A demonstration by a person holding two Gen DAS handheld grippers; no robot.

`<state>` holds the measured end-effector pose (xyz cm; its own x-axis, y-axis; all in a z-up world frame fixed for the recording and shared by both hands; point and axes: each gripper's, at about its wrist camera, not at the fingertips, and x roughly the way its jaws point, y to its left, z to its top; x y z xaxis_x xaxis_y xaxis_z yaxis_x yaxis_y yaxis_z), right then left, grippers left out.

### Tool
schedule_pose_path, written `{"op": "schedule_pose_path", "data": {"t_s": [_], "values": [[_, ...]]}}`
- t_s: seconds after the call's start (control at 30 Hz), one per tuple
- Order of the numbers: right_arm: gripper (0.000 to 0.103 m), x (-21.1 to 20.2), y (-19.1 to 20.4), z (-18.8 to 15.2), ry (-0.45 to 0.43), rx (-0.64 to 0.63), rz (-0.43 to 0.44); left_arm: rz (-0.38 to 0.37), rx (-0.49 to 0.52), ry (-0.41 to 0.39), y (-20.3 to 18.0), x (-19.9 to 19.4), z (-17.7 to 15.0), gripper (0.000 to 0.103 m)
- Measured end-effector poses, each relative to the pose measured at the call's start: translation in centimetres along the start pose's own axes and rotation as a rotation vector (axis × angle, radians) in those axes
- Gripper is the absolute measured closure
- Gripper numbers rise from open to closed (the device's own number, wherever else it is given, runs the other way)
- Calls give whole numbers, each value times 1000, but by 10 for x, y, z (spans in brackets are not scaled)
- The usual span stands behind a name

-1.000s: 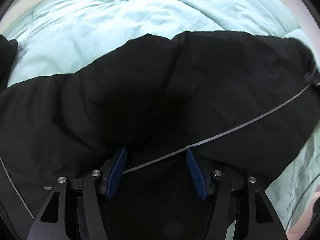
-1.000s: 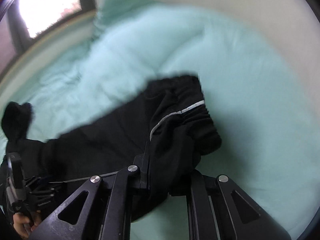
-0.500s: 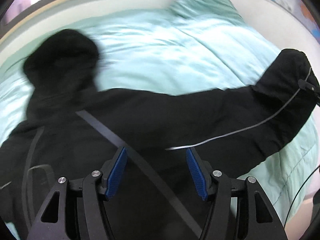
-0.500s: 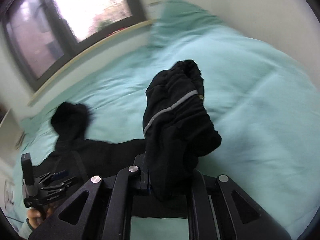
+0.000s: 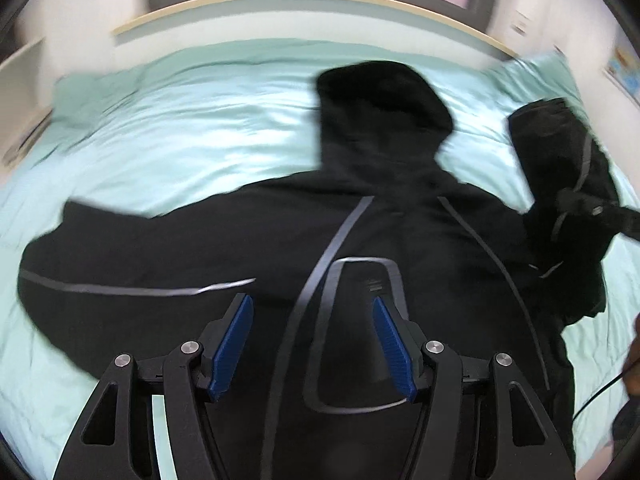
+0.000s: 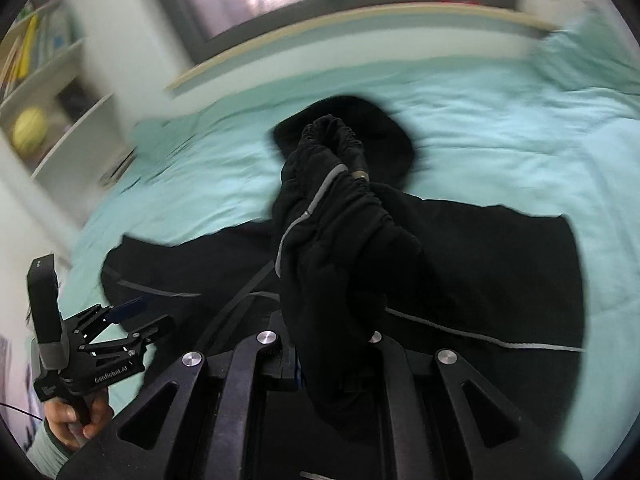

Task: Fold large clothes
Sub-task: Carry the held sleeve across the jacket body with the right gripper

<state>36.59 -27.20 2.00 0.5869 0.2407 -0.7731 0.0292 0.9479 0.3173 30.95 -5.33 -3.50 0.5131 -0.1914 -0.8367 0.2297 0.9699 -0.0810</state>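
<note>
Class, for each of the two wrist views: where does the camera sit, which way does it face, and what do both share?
Left wrist: behind the open left gripper, facing the black hooded jacket spread on the mint-green quilt, window beyond.
Right wrist: behind the right gripper shut on the jacket's cuffed sleeve; the person's left hand shows.
Shared: jacket, quilt, window.

A black hooded jacket [image 5: 400, 240] with grey reflective stripes lies spread on the bed, hood toward twelve o'clock. One sleeve [image 6: 332, 240] is bunched and lifted at three o'clock; the other stretches toward nine.
</note>
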Motion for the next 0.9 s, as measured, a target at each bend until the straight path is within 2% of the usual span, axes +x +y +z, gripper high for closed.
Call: {"op": "schedule_pose_path", "data": {"t_s": [0.17,0.27,0.3,0.37,0.4,0.43,0.5,0.57,0.63,0.7,0.8,0.87,0.9], "values": [[90,99,88,-10,147,-67,82,41,-80,21,61,-4,-20,39],[89,163,129,-31,247,-118,27,58,-110,36,85,0,-32,39],[82,186,138,-40,294,-128,5,62,-120,43,93,2,-37,39],[78,225,149,-56,375,-132,-32,62,-139,54,102,7,-43,39],[66,238,151,-63,401,-139,-45,60,-144,60,107,7,-46,39],[49,243,155,-66,403,-153,-45,59,-147,65,109,9,-47,39],[26,242,171,-67,408,-189,14,47,-151,73,113,13,-48,39],[26,227,181,-63,400,-204,77,24,-158,78,113,16,-46,39],[27,195,184,-57,338,-240,99,-12,-163,77,111,19,-42,39],[27,163,173,-54,288,-246,87,-58,-158,75,105,23,-36,39],[27,121,124,-49,219,-164,39,-198,-141,96,89,44,-23,38],[27,105,84,-53,201,-120,-46,-312,-164,119,80,65,-14,38],[27,101,62,-56,199,-99,-108,-336,-182,128,77,73,-11,38]]}}
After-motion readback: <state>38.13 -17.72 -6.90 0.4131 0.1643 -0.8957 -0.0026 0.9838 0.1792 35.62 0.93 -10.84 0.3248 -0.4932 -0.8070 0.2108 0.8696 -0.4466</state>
